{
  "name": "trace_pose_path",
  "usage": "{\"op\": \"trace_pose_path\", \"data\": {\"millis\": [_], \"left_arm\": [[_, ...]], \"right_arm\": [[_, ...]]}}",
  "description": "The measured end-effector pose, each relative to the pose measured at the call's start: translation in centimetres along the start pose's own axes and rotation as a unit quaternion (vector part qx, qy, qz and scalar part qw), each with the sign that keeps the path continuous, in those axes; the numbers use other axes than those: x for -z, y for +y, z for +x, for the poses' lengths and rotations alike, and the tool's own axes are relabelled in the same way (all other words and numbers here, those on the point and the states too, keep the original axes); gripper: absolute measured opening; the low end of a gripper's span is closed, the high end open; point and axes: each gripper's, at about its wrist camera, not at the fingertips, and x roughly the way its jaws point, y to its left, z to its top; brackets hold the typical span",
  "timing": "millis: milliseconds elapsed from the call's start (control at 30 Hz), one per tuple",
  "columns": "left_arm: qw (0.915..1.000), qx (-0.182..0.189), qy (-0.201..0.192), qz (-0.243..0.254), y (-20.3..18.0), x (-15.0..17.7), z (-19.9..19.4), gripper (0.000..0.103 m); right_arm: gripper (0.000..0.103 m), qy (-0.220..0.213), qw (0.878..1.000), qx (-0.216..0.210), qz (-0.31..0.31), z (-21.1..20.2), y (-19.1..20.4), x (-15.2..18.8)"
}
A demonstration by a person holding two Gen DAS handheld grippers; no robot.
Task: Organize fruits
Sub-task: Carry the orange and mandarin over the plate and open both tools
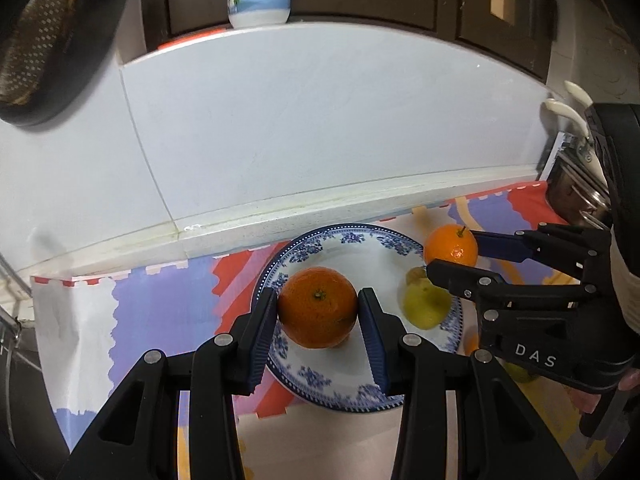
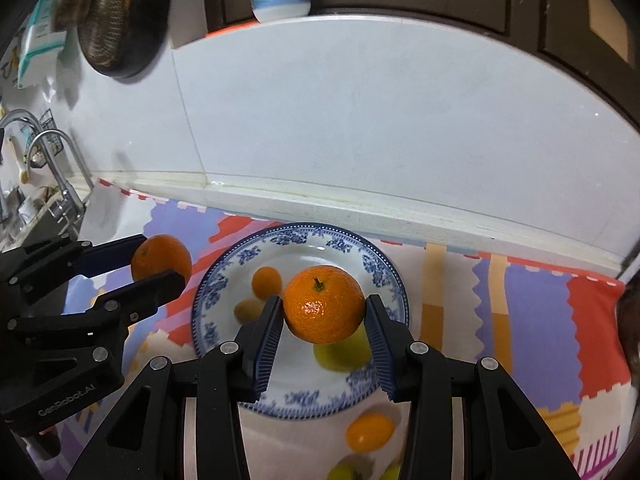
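Oranges are what we are moving, one in each gripper. Our left gripper (image 1: pixel 318 312) is clamped on an orange (image 1: pixel 317 307), held above the left part of the plate (image 1: pixel 352 394). Our right gripper (image 2: pixel 323 312) is clamped on a second orange (image 2: pixel 323 303), held above the right part of the same plate.

On the plate we can see a yellow-green fruit (image 1: pixel 426 308), a little brown one (image 2: pixel 250 310) and a small orange one (image 2: pixel 266 281). Off the plate, on the mat (image 2: pixel 532 308) near us, lie an orange-yellow fruit (image 2: pixel 370 432) and some green ones (image 2: pixel 352 470).

We think we are at the step of putting both oranges down on the plate. Next we need to lower each one onto a bare white spot, then let go slowly so it does not roll.

Room is tight. The two grippers are close, side by side over one plate, so we should not bump them. The bare part of the plate is mostly at the near left, under our left orange. The yellow-green fruit sits under our right orange, so that one needs a spot beside it. The plate's rim is low, so a round orange could roll off. The wall (image 1: pixel 320 120) is just behind the plate, and the mat is open on both sides and in front.
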Motion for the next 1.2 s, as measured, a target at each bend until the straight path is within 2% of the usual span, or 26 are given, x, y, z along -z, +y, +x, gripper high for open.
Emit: {"op": "trace_pose_path", "data": {"millis": [433,800,933,1000,1033,1200], "left_arm": [[0.9989,0.001,0.046,-0.006,1.5,-0.1,5.5,0.041],[0.9978,0.009,0.065,-0.009,1.7,0.3,7.0,0.042],[0.9982,0.005,0.059,-0.010,1.8,0.3,6.6,0.043],[0.9985,0.000,0.053,-0.008,1.8,0.3,6.0,0.046],[0.9987,-0.003,0.051,-0.006,1.8,0.3,5.7,0.046],[0.9993,-0.011,0.035,-0.013,2.0,0.7,3.3,0.048]], "right_arm": [[0.043,0.051,0.999,-0.014,-0.011,6.9,-0.4,-0.9],[0.043,0.062,0.998,-0.017,-0.014,8.5,0.1,-0.6],[0.044,0.071,0.997,-0.016,-0.012,8.7,0.3,-0.4],[0.049,0.070,0.997,-0.018,-0.010,8.5,0.3,-0.3],[0.052,0.066,0.998,-0.015,-0.009,8.2,0.3,-0.3],[0.052,0.038,0.999,0.000,-0.018,5.9,0.8,0.0]]}}
